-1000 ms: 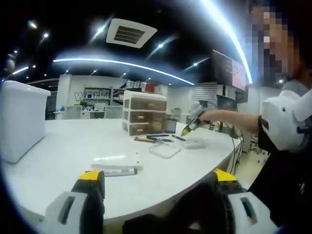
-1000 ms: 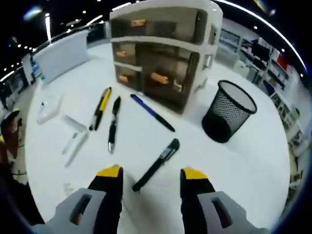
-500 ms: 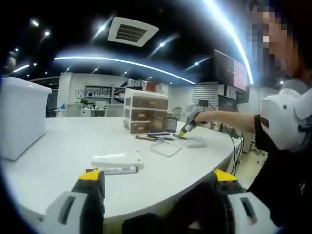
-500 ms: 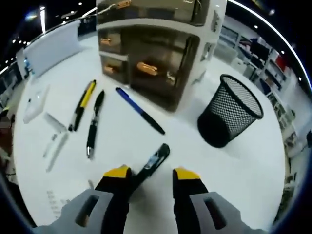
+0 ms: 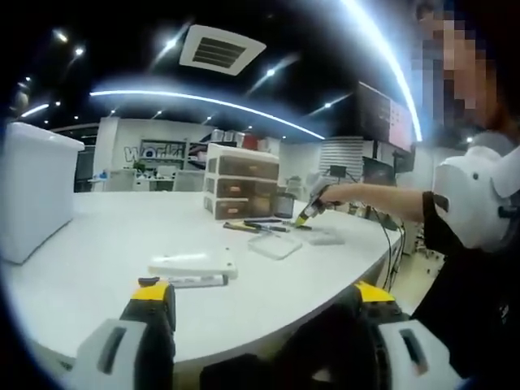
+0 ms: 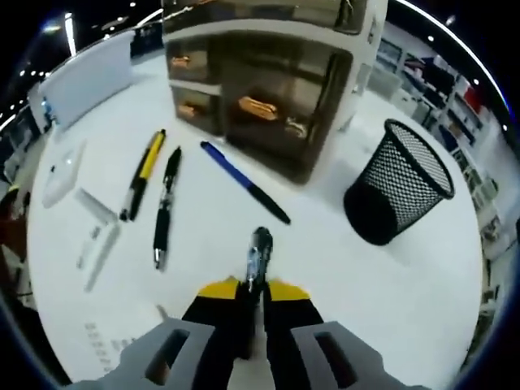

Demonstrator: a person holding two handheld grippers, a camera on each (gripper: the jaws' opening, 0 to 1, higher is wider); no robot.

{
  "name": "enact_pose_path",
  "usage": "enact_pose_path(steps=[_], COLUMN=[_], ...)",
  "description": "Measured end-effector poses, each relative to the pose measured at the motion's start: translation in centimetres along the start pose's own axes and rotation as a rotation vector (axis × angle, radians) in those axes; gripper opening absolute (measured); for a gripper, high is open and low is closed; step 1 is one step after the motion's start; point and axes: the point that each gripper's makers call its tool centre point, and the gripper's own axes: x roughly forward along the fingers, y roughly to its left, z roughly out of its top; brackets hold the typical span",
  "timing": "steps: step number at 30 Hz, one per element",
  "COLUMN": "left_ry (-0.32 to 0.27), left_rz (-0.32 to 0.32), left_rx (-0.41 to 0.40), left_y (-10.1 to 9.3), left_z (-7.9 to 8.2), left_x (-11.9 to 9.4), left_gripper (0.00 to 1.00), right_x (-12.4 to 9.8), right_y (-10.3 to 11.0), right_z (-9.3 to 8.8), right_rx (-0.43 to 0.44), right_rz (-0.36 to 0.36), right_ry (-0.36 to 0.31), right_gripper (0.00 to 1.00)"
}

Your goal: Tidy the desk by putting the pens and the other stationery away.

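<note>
1. Currently right gripper [image 6: 251, 286] is clamped on slim black pen [image 6: 258, 250], just above white desk [image 6: 390, 284].
2. Pen's long axis runs along the jaws, free end toward brown drawer unit [image 6: 268, 89].
3. Left gripper [image 5: 260, 296] is spread wide, holding nothing, at the desk edge.

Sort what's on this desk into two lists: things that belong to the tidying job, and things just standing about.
Part of the job:
- black pen, clamped in the right gripper
- blue pen
- black pen beside it
- yellow pen
- mesh pen cup
- drawer unit

Just standing about:
- white box
- clear plastic lids
- left gripper, open over the desk edge
</note>
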Motion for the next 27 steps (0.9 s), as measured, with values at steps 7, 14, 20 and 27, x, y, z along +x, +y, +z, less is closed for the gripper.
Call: enact_pose_path(steps=[7,14,20,27], left_ry=[-0.002,-0.011,-0.013,-0.020], left_rz=[-0.004,0.001,-0.001,-0.017], left_rx=[-0.001,0.002,0.006,0.010], left_y=[-0.2,-0.3,-0.4,-0.9], left_z=[-0.1,0.3,0.5,0.9], left_x=[0.0,-0.2,-0.1,0.5], left_gripper=[0.88,0.88,0.88,0.88], right_x=[0.0,0.0,-1.1,-4.5], right_y=[-0.3,-0.6,-0.7,-0.7], right_z=[0.0,0.1,0.5,0.9], right_rx=[0.004,-0.015,-0.018,-0.004], right_rz=[0.003,-0.006,-0.013,-0.004], right_ry=[0.000,-0.001,-0.037,-0.143], right_gripper=[0.07,0.06,0.06,0.06])
